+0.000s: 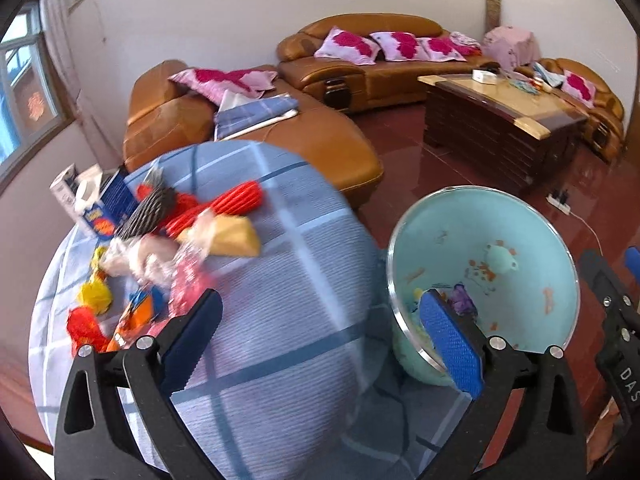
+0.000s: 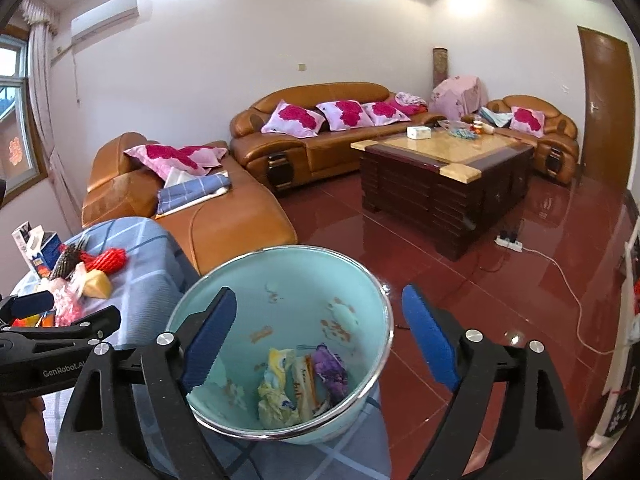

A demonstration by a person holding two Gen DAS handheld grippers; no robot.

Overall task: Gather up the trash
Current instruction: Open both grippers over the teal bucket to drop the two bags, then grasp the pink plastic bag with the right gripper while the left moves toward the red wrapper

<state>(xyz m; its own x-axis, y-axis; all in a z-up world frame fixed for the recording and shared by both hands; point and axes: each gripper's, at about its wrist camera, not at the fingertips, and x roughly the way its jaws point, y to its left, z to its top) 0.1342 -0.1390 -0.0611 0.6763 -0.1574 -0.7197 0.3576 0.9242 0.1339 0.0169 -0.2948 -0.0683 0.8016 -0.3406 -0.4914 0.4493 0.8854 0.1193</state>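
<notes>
The job looks partly done, as far as the pictures show: a few crumpled wrappers [image 2: 298, 380] already lie at the bottom of the pale blue basin [image 2: 240, 280], while a good heap of trash [image 1: 160, 240] sits on the bench [image 1: 280, 320], which is covered with a blue checked cloth. In the basin there is a yellow-and-white crumpled packet, an orange-and-white wrapper and a purple one, all bunched together against the near wall; the rest of the basin's floor is bare apart from its printed pattern. The basin stands at the bench's right edge, well apart from the heap. Left to collect are a red ribbed foam sleeve [image 1: 224, 204], a dark netted sleeve beside it, a yellow wedge-shaped packet [image 1: 236, 236], clear and pink plastic wrappers, small yellow and red crumpled bits near the left edge, an orange-and-blue packet, and a blue-and-white carton [image 1: 100, 200] standing at the back; blur makes some of these hard to name. The left tool [image 1: 320, 336] hangs over the cloth between heap and basin with its jaws spread wide and nothing between them. The right tool [image 2: 320, 332] is poised over the basin's mouth, its jaws likewise wide apart and empty. My guess is that most of the work is yet to do.
</notes>
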